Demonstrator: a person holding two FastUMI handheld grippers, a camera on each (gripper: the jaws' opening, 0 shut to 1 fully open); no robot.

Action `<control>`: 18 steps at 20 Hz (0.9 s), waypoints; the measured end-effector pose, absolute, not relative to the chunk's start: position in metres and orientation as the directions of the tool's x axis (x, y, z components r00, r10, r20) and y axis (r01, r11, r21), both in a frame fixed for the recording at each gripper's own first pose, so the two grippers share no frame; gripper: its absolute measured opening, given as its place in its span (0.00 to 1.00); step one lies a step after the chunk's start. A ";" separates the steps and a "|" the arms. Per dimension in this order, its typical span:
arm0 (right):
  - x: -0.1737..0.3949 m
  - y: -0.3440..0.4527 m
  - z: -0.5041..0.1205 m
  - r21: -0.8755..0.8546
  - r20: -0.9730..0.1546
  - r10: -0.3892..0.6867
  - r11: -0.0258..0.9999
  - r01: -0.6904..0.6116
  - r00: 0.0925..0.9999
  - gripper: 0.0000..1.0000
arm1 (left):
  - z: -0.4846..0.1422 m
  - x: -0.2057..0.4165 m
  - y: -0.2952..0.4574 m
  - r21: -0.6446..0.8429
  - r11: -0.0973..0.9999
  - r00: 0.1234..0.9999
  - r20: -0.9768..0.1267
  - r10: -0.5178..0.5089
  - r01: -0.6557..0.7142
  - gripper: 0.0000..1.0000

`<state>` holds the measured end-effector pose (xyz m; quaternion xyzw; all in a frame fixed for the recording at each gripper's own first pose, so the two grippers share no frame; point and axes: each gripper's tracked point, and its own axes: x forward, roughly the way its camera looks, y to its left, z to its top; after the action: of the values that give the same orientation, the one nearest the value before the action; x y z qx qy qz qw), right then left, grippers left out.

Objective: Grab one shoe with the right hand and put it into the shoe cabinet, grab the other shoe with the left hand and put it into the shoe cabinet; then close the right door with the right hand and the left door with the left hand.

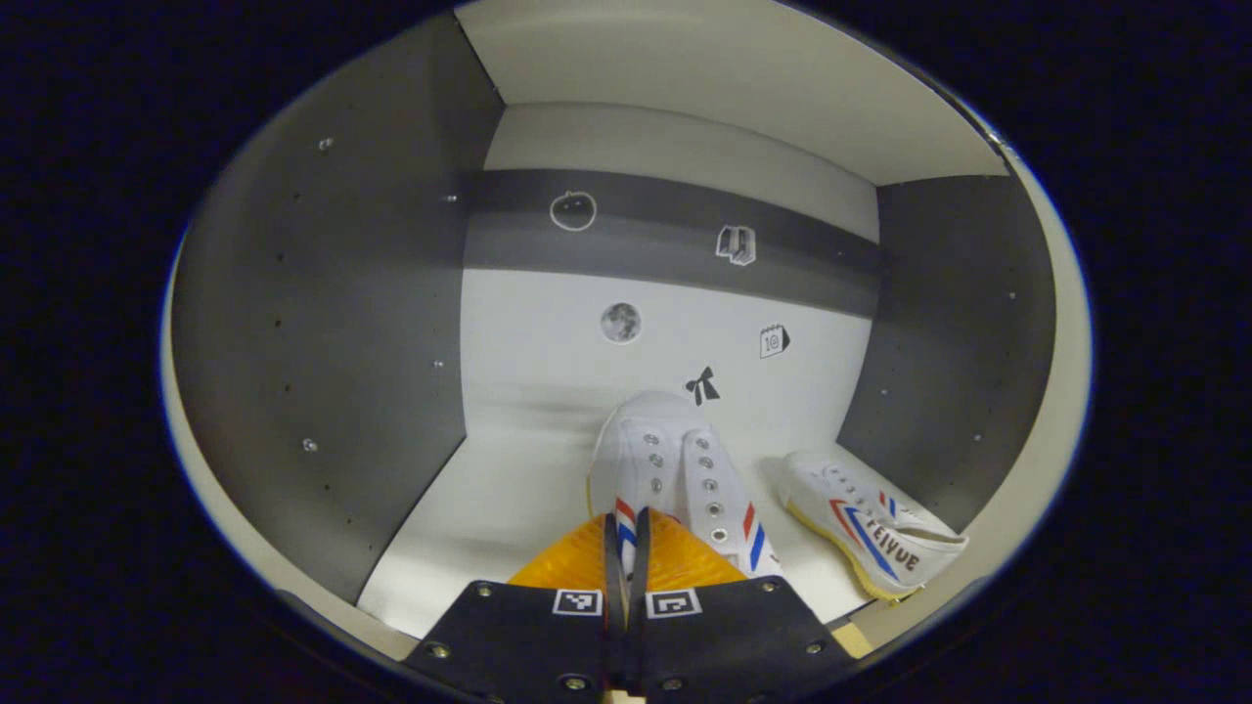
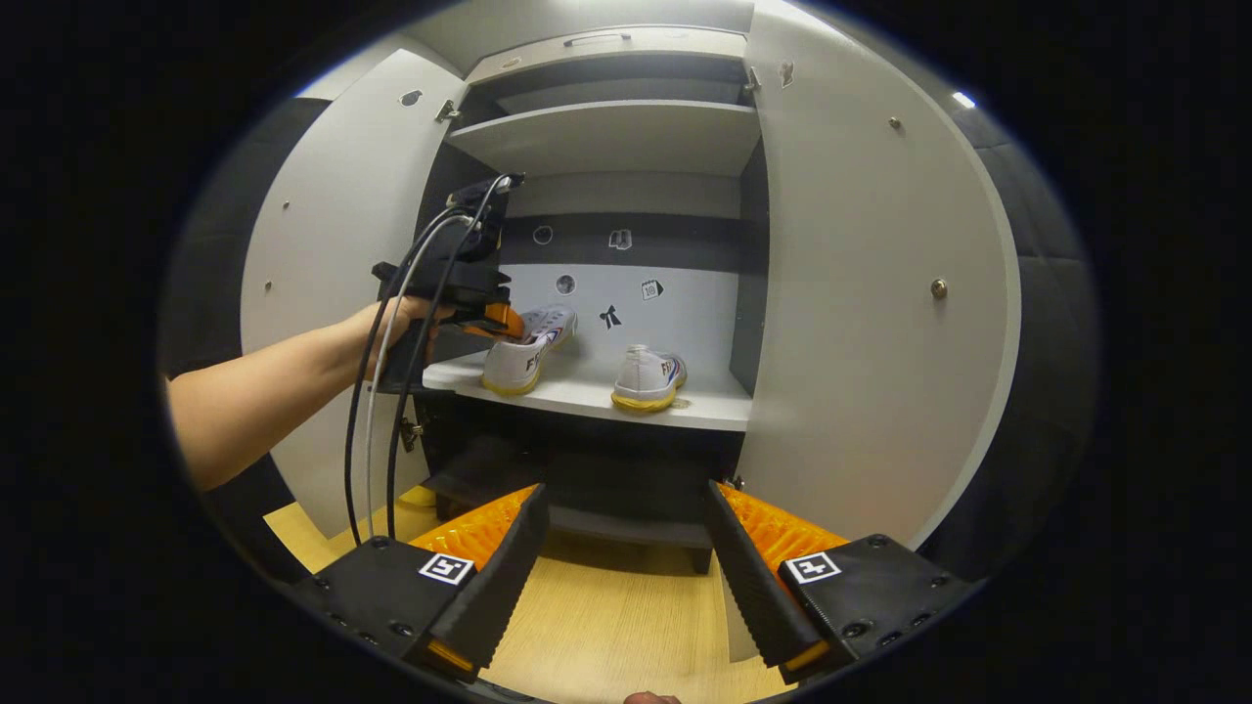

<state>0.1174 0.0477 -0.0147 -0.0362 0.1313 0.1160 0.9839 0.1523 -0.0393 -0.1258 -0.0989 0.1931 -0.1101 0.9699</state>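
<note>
In the left gripper view, the left gripper [image 1: 626, 533] is being held inside the cabinet [image 1: 323, 323], its fingers drawn narrow and pinched on the heel of the left shoe [image 1: 675, 469]. That shoe is being kept on the shelf [image 1: 489, 499], extending straight ahead of the fingertips with its toe toward the back wall. To the right of the fingers, the right shoe [image 1: 871, 533] is lying on the same shelf, apart from the gripped one.

In the right gripper view, the right gripper [image 2: 621, 577] is being held outside the cabinet [image 2: 606, 137], its fingers spread wide with nothing between them. Ahead and left of the fingers, a hand [image 2: 391, 323] is seen holding the left gripper [image 2: 494, 318] at the left shoe [image 2: 523, 352]. Ahead between the fingers, the right shoe [image 2: 648, 376] is resting on the shelf [image 2: 587, 396]. The left door [image 2: 342, 244] and the right door [image 2: 861, 293] are both standing open.
</note>
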 end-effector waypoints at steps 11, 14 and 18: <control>0.115 0.051 -0.010 -0.032 -0.252 0.220 0.971 -0.235 0.943 1.00 | -0.124 0.153 -0.028 -0.176 0.975 0.919 -0.344 -0.191 0.137 0.30; 0.113 0.053 -0.003 -0.030 -0.236 0.218 0.972 -0.232 0.947 1.00 | -0.105 0.139 -0.031 -0.163 0.974 0.928 -0.311 -0.204 0.160 0.77; 0.107 0.052 0.009 -0.033 -0.213 0.213 0.974 -0.224 0.954 1.00 | -0.075 0.112 -0.032 -0.140 0.976 0.951 -0.239 -0.195 0.165 1.00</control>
<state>0.1071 0.0524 0.0091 -0.0285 0.1044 0.1106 0.9880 0.1116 -0.0324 -0.0752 -0.0594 0.1269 -0.0914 0.9859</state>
